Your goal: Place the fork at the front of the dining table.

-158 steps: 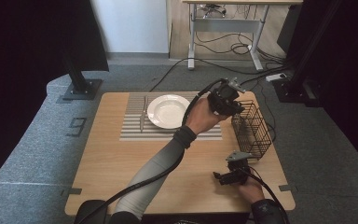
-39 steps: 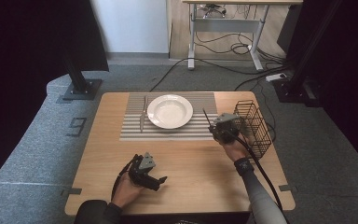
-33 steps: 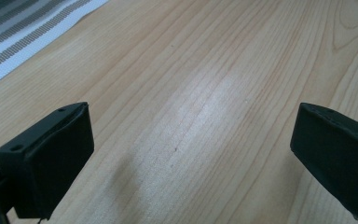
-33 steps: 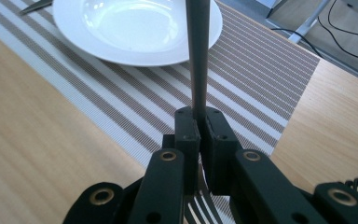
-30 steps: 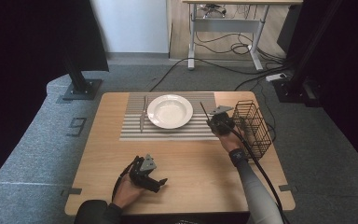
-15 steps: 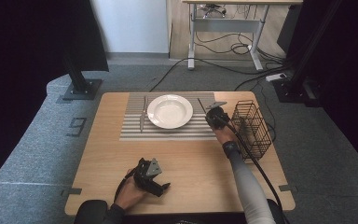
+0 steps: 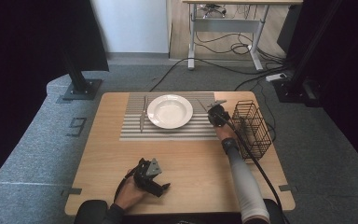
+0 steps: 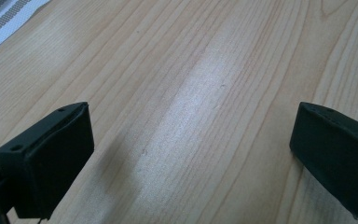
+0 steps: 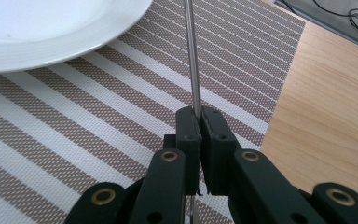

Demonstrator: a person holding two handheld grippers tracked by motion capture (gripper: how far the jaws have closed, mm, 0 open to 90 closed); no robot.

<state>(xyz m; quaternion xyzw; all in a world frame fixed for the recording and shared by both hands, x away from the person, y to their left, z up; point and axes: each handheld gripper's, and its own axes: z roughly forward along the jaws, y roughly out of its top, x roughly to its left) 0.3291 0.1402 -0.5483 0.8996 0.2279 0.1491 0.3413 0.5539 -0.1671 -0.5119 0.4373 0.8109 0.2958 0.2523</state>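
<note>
– What has the right hand-held gripper [image 9: 199, 122] got?
– Its jaws are clamped on a thin metal utensil [image 9: 191, 56], held over the striped placemat [image 9: 74, 116] just right of the white plate [image 9: 51, 28], beside the wire basket [image 7: 251, 128].
– And the left hand-held gripper [image 8: 191, 154]?
– Spread wide, nothing between, low over the bare desk [image 8: 205, 70].

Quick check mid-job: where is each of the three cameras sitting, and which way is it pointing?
High view: above the person's side, looking forward and down on the wooden table; both forearms enter from below.
Left gripper view: on the left gripper, facing bare tabletop between open jaws.
Right gripper view: on the right gripper, shut on a thin metal utensil, facing the striped placemat and white round plate.
Shared: high and right gripper views both show plate, placemat and utensil.
</note>
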